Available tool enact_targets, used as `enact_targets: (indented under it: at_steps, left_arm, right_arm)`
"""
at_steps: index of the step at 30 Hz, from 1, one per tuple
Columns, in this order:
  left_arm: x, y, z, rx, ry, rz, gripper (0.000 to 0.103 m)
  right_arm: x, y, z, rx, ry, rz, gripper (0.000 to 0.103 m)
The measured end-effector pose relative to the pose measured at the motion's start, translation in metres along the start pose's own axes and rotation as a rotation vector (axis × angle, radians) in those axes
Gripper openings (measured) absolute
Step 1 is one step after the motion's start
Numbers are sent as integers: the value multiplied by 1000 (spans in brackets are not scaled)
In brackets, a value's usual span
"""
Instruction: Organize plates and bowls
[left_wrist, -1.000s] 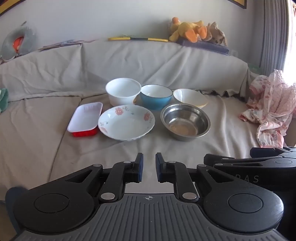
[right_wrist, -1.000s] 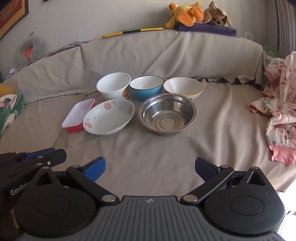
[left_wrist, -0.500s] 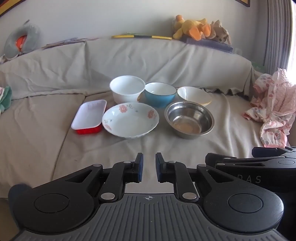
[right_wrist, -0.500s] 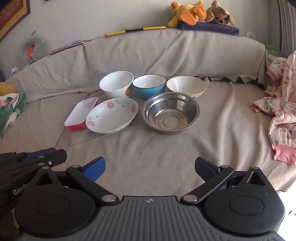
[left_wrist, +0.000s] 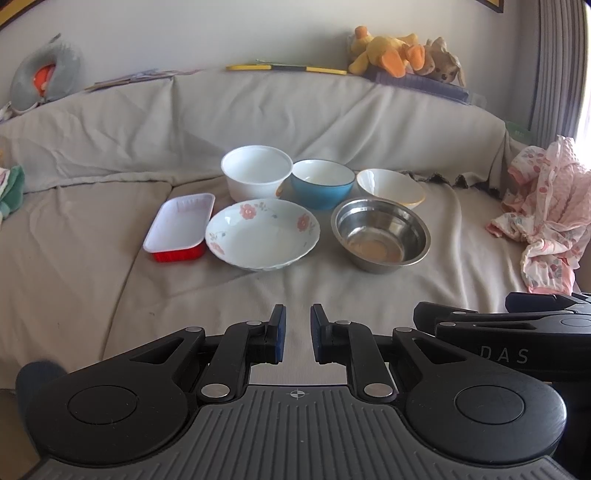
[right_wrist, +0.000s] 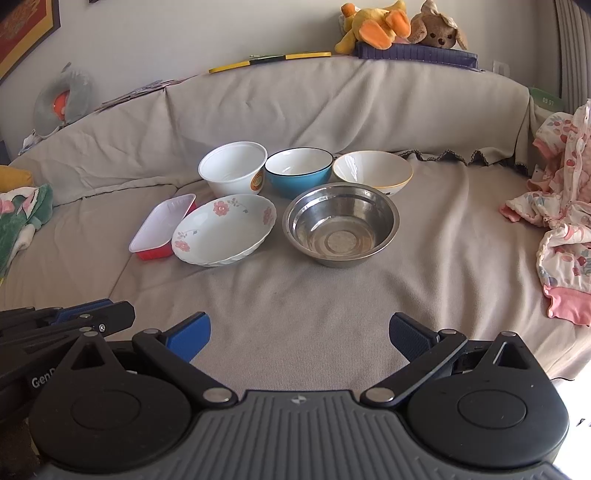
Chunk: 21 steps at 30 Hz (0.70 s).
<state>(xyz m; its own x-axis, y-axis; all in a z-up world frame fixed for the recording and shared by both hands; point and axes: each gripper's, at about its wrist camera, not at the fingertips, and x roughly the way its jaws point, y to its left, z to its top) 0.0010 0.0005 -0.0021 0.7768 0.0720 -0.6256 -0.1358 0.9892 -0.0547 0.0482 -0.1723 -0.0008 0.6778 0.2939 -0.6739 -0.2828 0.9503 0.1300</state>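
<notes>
On the beige sofa seat stand a white bowl (left_wrist: 257, 176), a blue bowl (left_wrist: 322, 183), a cream bowl (left_wrist: 390, 186), a floral plate (left_wrist: 262, 232), a steel bowl (left_wrist: 381, 234) and a red tray (left_wrist: 181, 227). They also show in the right wrist view: white bowl (right_wrist: 233, 172), blue bowl (right_wrist: 298, 171), cream bowl (right_wrist: 372, 172), floral plate (right_wrist: 224, 229), steel bowl (right_wrist: 341, 223), red tray (right_wrist: 162, 226). My left gripper (left_wrist: 297, 334) is nearly shut and empty, well short of the dishes. My right gripper (right_wrist: 298, 334) is open and empty.
A pink patterned cloth (left_wrist: 546, 206) lies at the right of the seat; it also shows in the right wrist view (right_wrist: 561, 221). Plush toys (right_wrist: 399, 22) sit on the sofa back. A green cloth (right_wrist: 18, 218) lies at the left.
Both grippers have moved slightly nearer the dishes and tilted, so the dishes sit lower and larger in view. Jaw openings are unchanged.
</notes>
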Motion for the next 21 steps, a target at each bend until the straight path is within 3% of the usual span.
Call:
enact_targets:
  at_steps: [21]
  left_arm:
    - [0,-1,0,1,-1,9,17]
  right_arm:
    - [-2,0,1,2,-7,0,103]
